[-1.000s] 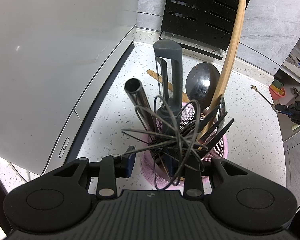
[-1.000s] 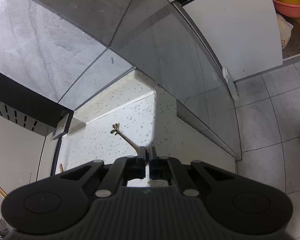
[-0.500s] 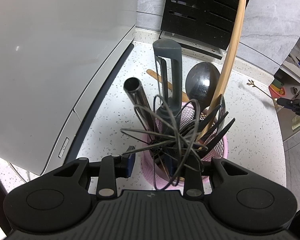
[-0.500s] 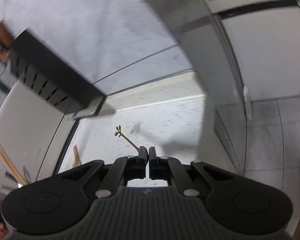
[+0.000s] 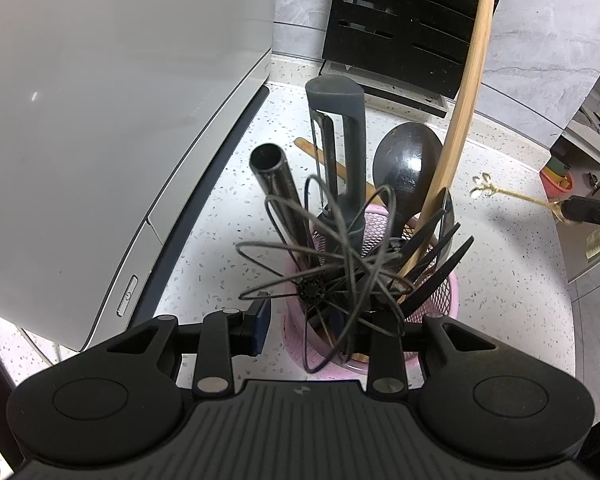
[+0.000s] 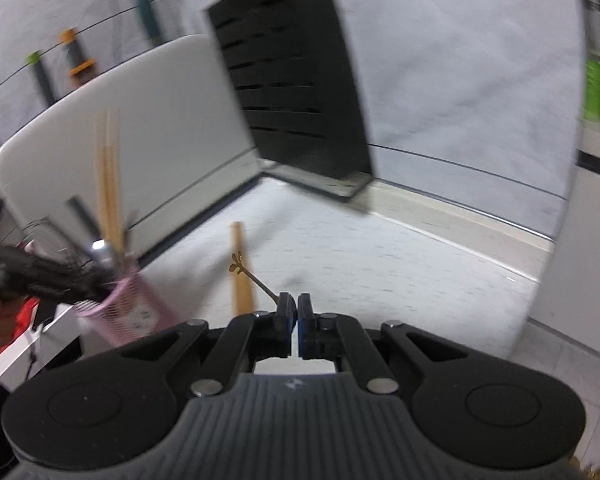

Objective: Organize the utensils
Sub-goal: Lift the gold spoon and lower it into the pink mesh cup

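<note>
Our left gripper [image 5: 300, 322] clamps its fingers on the rim of the pink mesh utensil holder [image 5: 436, 300] on the speckled white tabletop [image 5: 228, 208]. Farther off, our right gripper [image 6: 293, 310] has its fingers closed on a thin gold ornate-handled utensil [image 6: 252, 274], held above the tabletop.

A speckled white countertop [image 5: 236, 208] carries a pink mesh holder [image 5: 440, 300], black slotted rack [image 5: 400, 20] and wooden utensil [image 6: 242, 280].

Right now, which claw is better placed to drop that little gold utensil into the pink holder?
Right. The right claw is already shut on the gold utensil, raised above the counter and aimed toward the pink holder. The left claw straddles the holder's near rim, probably steadying it, so it should stay.
</note>
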A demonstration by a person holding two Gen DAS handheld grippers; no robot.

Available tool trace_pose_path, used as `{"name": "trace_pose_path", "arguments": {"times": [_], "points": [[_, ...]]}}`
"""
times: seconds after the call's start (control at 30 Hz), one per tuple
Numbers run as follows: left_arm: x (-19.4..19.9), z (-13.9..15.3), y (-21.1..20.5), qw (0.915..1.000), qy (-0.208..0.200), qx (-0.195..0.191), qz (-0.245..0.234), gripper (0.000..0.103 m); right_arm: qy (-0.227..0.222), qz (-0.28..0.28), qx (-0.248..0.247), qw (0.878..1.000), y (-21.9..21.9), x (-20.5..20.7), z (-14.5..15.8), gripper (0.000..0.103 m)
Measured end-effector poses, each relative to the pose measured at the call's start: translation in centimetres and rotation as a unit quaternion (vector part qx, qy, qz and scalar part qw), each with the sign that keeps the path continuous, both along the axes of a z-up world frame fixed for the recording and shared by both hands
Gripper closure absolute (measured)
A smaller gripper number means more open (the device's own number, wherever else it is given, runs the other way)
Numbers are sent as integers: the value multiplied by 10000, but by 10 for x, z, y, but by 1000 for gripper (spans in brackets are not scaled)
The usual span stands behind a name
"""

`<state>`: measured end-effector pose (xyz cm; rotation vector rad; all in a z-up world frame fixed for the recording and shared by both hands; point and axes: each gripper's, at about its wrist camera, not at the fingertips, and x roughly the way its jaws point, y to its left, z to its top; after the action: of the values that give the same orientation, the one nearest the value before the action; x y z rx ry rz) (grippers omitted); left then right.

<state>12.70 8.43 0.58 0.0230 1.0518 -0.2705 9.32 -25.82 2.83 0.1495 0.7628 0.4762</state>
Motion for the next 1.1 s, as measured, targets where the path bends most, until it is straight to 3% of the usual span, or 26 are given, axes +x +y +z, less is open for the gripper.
{"name": "trace_pose_path", "arguments": {"times": [0.4, 0.63, 0.87, 1.1], "points": [[0, 2, 1, 10000, -9, -27, 9, 65, -427, 1222, -253, 9913, 52, -24, 27, 103], [0, 2, -1, 10000, -5, 1, -10, 65, -560, 1776, -671, 9802, 77, -32, 32, 103], [0, 1, -1, 10000, -17, -13, -13, 65, -868, 2247, -1468, 9594, 107, -32, 40, 103], [0, 1, -1, 10000, -9, 14, -16, 66, -1179, 2956, -2350, 9184, 147, -24, 48, 103]]}}
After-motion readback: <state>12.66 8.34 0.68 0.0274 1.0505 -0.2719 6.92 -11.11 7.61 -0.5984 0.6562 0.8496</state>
